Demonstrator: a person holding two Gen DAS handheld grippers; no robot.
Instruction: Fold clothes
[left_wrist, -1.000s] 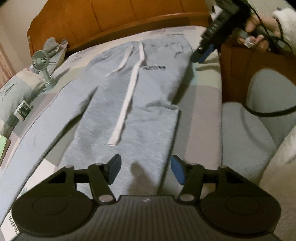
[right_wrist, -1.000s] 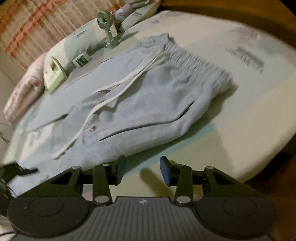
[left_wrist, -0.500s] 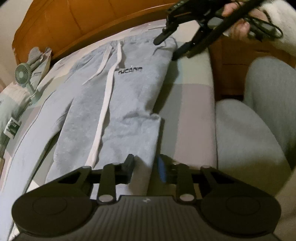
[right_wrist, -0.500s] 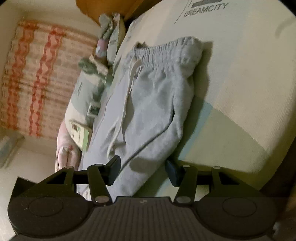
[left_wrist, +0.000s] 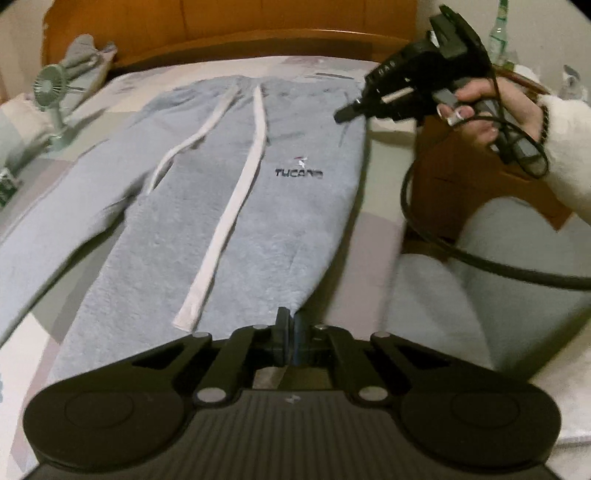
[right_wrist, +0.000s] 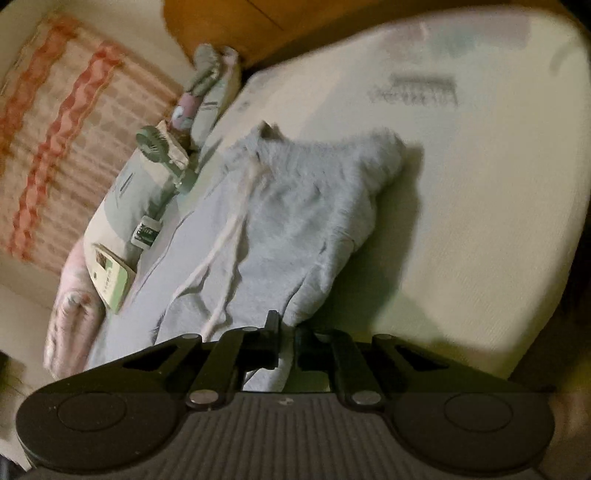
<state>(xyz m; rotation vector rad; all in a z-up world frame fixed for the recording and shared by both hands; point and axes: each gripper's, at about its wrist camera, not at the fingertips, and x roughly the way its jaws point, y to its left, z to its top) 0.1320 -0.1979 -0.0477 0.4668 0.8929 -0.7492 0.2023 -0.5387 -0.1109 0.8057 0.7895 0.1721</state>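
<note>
Sweatpants (left_wrist: 229, 206) in pale grey fleece lie spread flat on a bed (left_wrist: 373, 236), waistband toward the wooden headboard (left_wrist: 221, 29), as seen from the left wrist. The left gripper (left_wrist: 289, 338) has its jaws together at the near edge of one trouser leg; whether a pinch of fabric sits between the pads cannot be told here. White drawstrings (left_wrist: 236, 192) trail loose down the front beside a dark printed logo (left_wrist: 299, 172). Across the bed a hand (left_wrist: 495, 110) carries the right gripper (left_wrist: 341, 115) just over the waistband corner. A small green desk fan (left_wrist: 50, 92) stands at the far left edge.

From the right wrist, the sweatpants (right_wrist: 295, 206) run away from the camera, waistband bunched near the middle of the mattress (right_wrist: 480, 184). The right gripper (right_wrist: 286, 341) is clamped on a fold of the grey cloth, which shows between its pads. The fan (right_wrist: 155, 146) and a green booklet (right_wrist: 110, 277) rest by the pillows (right_wrist: 122, 192).

The garment looks soft, limp and light, likely to sag and drag between two grip points rather than hold shape. Judged from its lie, the side seam at waistband and leg offers the surest hold, clear of the sliding drawstrings.
</note>
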